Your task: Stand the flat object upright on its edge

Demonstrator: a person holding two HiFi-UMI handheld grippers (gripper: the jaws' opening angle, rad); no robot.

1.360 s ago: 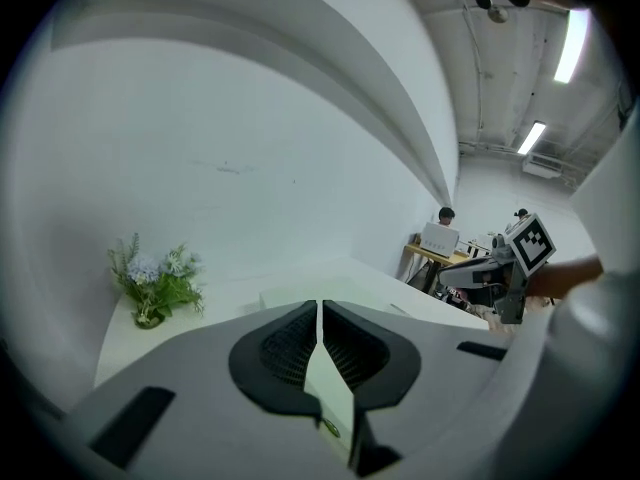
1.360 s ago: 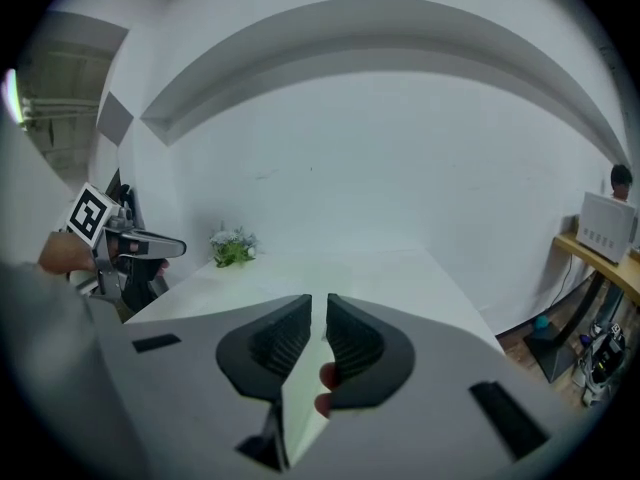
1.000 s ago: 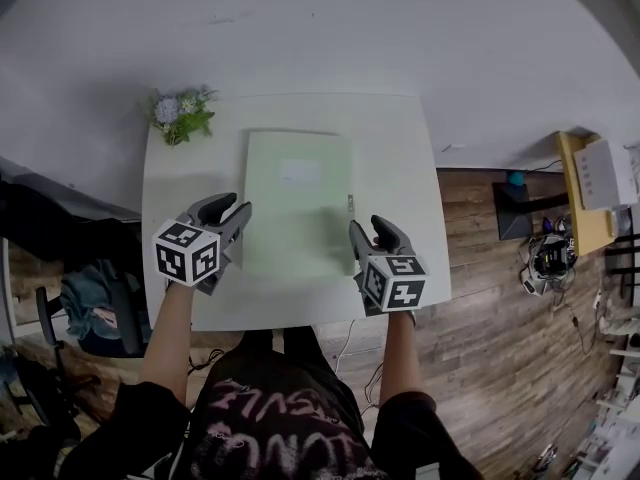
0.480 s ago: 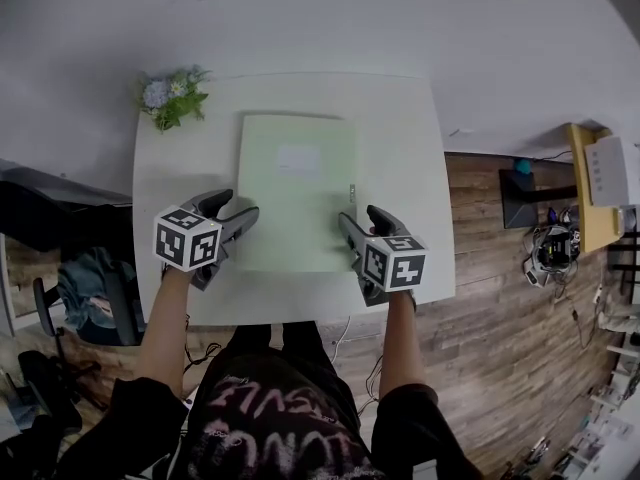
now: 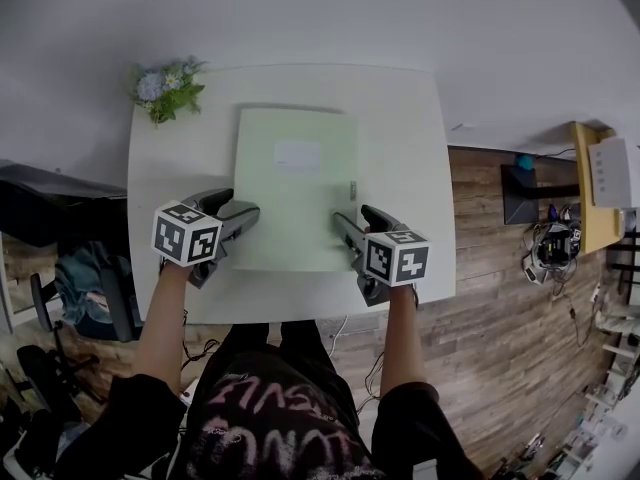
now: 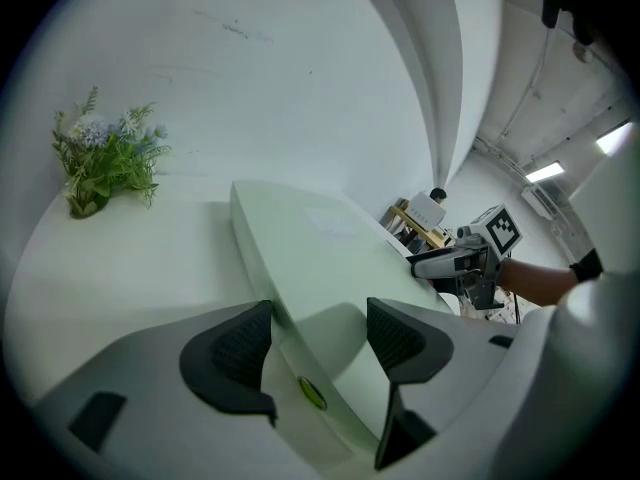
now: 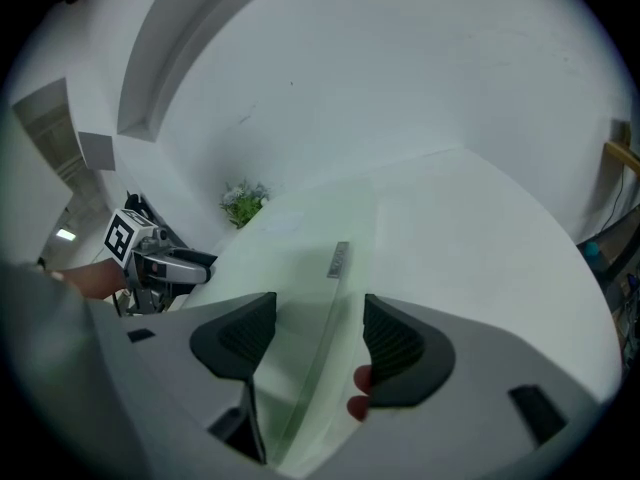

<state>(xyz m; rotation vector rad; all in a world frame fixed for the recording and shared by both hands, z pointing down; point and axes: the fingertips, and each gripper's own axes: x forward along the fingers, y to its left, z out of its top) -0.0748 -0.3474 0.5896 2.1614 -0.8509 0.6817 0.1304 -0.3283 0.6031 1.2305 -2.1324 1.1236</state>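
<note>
A pale green flat folder (image 5: 293, 193) lies flat on the white table (image 5: 400, 138). My left gripper (image 5: 238, 220) sits at the folder's left long edge and my right gripper (image 5: 343, 232) at its right long edge, both near the front end. In the left gripper view the folder's (image 6: 320, 248) edge runs between the jaws of the left gripper (image 6: 320, 333), which have just been opening and do not press on it. In the right gripper view the folder's (image 7: 290, 268) edge, with a small metal clasp (image 7: 338, 259), lies between the right gripper's (image 7: 318, 333) jaws, likewise just opened.
A small bunch of artificial flowers (image 5: 165, 88) stands at the table's far left corner. A white wall rises behind the table. A dark chair (image 5: 60, 228) stands to the left. On the wooden floor to the right is a yellow stand (image 5: 590, 188).
Both grippers have sunk toward the table and closed in on the folder's side edges. Their jaws have spread wider. The folder has not moved.
</note>
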